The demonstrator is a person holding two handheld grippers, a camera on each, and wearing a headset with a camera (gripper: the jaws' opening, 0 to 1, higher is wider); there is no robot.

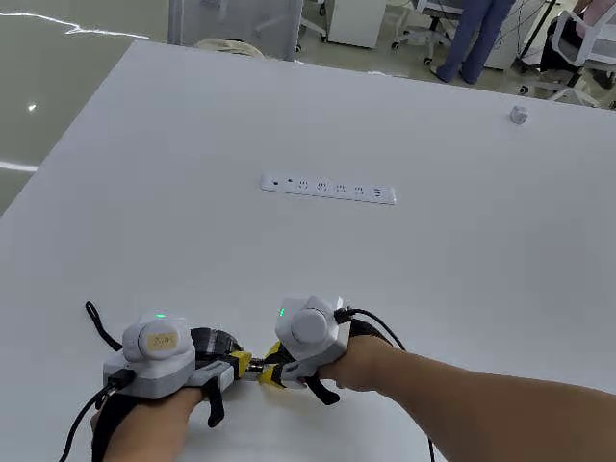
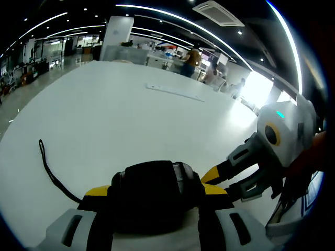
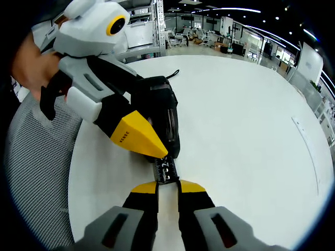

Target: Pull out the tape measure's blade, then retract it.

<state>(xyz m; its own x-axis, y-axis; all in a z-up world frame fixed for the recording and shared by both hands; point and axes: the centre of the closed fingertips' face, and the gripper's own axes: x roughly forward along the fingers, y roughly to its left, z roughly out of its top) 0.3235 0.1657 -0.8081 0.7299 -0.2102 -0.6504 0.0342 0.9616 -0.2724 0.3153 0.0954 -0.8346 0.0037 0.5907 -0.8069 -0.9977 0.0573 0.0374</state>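
Tape measure (image 3: 158,112), black case, sits low over the near edge of the white table (image 1: 289,115) between the two grippers. Left gripper (image 2: 156,189) has its yellow-tipped jaws closed around the case from both sides. Right gripper (image 3: 167,183) has its jaws pinched nearly together on the blade (image 3: 166,168), with only a short marked stretch out of the case. The wrist cord (image 2: 49,167) trails on the table to the left. Power strip (image 1: 327,188) lies well apart, mid-table.
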